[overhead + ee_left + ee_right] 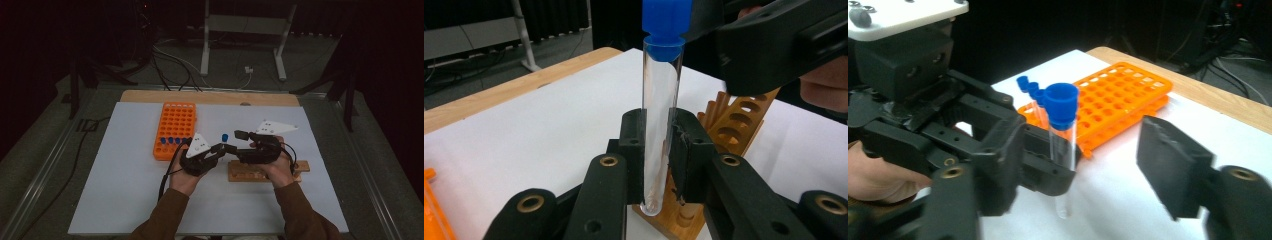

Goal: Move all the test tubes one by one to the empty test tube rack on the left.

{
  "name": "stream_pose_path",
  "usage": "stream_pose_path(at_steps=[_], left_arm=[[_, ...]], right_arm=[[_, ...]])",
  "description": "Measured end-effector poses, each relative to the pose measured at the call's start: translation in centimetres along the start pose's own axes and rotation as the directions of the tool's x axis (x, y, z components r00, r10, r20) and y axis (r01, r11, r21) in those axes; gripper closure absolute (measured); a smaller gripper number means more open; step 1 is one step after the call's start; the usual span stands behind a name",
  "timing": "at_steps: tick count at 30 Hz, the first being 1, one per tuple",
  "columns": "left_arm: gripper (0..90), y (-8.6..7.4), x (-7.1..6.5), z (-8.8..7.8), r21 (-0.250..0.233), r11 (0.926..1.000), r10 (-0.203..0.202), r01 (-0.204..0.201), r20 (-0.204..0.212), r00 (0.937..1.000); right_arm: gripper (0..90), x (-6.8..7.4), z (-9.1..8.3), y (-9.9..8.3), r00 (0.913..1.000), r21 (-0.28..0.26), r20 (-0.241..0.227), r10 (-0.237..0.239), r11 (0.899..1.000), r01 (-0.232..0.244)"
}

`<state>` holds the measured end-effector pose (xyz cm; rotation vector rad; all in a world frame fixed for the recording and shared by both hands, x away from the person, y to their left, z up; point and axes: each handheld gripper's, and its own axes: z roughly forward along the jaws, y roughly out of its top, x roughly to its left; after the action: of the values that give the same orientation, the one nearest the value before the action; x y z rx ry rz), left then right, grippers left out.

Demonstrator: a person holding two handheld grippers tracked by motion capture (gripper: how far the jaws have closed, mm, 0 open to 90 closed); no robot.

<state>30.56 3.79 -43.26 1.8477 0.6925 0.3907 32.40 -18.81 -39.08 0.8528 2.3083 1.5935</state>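
Left claw [659,150] clenches the tube [660,125] — upright, blue cap up; right claw [1108,150] released.

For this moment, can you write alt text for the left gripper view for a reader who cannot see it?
The left gripper clamps an upright clear test tube with a blue cap between its black jaws, above a white table. A wooden tube rack lies just behind, and the right gripper looms at the upper right beside the cap.
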Motion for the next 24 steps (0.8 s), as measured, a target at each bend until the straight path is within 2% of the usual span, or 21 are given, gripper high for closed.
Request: stream_pose_path(at_steps=[5, 12, 24], left_arm=[[78.3, -0.1, 0.1, -0.1, -0.002, 1.0, -0.007, 0.007, -0.003, 1.0], [78.3, 0.0, 0.3, -0.5, -0.012, 0.9998, -0.015, 0.015, -0.013, 0.9998], [78.3, 0.1, 0.9, -1.4, -0.022, 0.9995, -0.022, 0.021, -0.034, 0.9992]], right_arm=[[15.0, -0.2, -0.2, -0.1, 0.9988, -0.007, 0.049, 0.003, 1.0, -0.002], [4.7, -0.6, -0.5, -0.4, 0.9957, -0.009, 0.092, 0.012, 1.0, -0.012], [0.0, -1.2, -1.2, -1.2, 0.9925, -0.012, 0.122, 0.006, 1.0, -0.005]])
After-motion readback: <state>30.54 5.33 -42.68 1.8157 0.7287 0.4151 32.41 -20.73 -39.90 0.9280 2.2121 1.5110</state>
